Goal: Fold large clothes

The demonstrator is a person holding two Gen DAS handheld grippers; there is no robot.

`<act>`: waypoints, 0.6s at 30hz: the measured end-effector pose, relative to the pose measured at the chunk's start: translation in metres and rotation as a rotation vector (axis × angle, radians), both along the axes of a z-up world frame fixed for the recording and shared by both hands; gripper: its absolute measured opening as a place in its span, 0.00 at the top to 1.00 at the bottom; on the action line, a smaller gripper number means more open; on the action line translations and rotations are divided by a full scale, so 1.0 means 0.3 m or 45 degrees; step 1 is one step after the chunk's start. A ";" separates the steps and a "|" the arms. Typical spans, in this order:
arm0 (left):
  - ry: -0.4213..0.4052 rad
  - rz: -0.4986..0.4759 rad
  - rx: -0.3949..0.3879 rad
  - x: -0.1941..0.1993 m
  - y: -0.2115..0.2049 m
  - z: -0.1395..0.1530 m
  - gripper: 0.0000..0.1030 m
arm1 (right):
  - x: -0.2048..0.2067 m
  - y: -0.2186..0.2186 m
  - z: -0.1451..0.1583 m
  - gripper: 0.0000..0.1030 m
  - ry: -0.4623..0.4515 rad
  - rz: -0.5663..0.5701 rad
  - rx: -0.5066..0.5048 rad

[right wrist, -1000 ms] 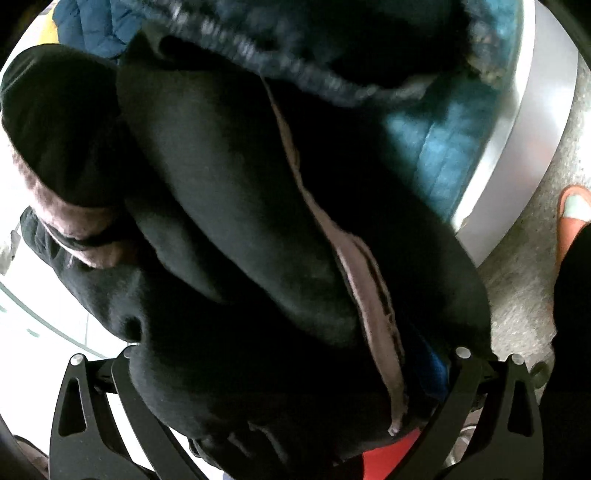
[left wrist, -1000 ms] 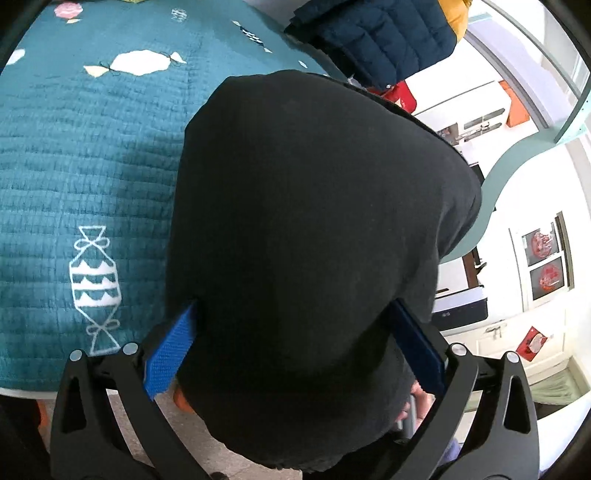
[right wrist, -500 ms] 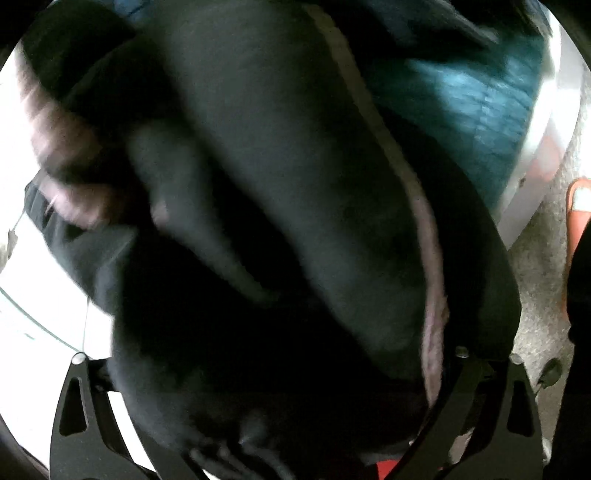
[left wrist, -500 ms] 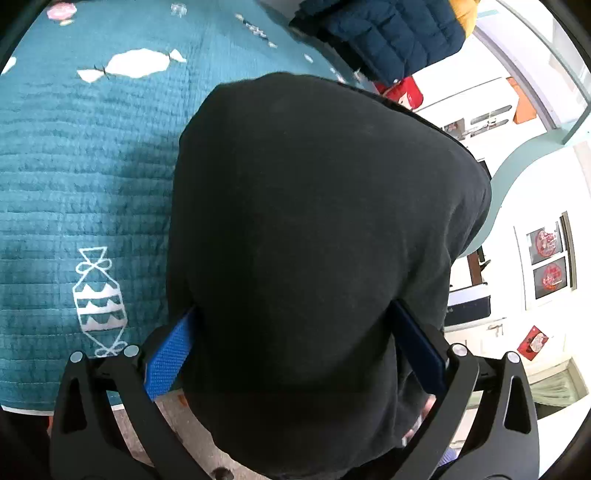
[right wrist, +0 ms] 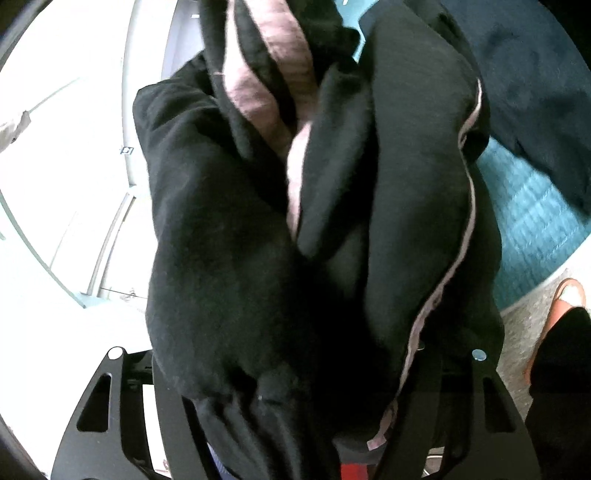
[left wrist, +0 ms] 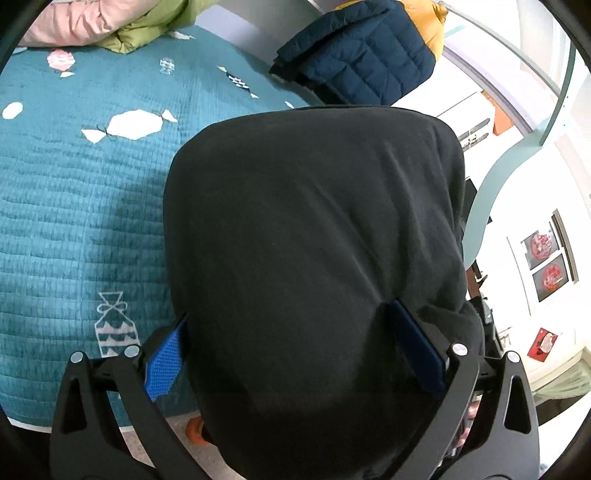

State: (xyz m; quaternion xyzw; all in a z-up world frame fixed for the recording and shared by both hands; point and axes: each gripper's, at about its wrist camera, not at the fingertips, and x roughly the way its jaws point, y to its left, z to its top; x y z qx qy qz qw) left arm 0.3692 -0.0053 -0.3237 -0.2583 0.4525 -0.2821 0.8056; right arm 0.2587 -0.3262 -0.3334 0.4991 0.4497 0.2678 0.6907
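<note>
A black garment (left wrist: 314,229) fills the left wrist view as a thick bundle draped over the teal bedspread (left wrist: 74,203). My left gripper (left wrist: 291,317) is shut on it, and both blue pads (left wrist: 164,363) press its sides. In the right wrist view the same black garment (right wrist: 221,221), with a pinkish lining (right wrist: 258,85) showing in its folds, hangs bunched in my right gripper (right wrist: 295,354). The right jaws are closing on this bunch. Cloth hides the right pads.
A navy and yellow puffer jacket (left wrist: 362,62) lies at the bed's far edge, with pink and green clothes (left wrist: 110,22) at the far left. The person's orange slipper (right wrist: 565,306) and dark trouser leg (right wrist: 561,406) stand on the floor by the bed rim. White cupboards lie beyond.
My right gripper rose and rolled, lifting the black bunch away from the bed edge, and its fingers drew closer together. The left gripper rose slightly, still gripping; more of the far bed shows.
</note>
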 end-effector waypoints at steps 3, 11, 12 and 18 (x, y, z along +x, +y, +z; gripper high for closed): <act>0.088 -0.003 -0.077 0.022 0.012 -0.016 0.04 | -0.005 -0.058 -0.008 0.46 0.054 -0.043 -0.002; 0.109 -0.022 -0.106 0.134 0.106 0.022 0.04 | -0.121 -0.280 -0.195 0.51 0.192 -0.205 0.068; 0.121 -0.042 -0.081 0.176 0.105 0.011 0.04 | -0.134 -0.296 -0.229 0.51 0.211 -0.213 0.095; 0.157 -0.175 -0.072 0.463 0.108 -0.013 0.04 | -0.096 -0.336 -0.322 0.49 0.219 -0.165 0.166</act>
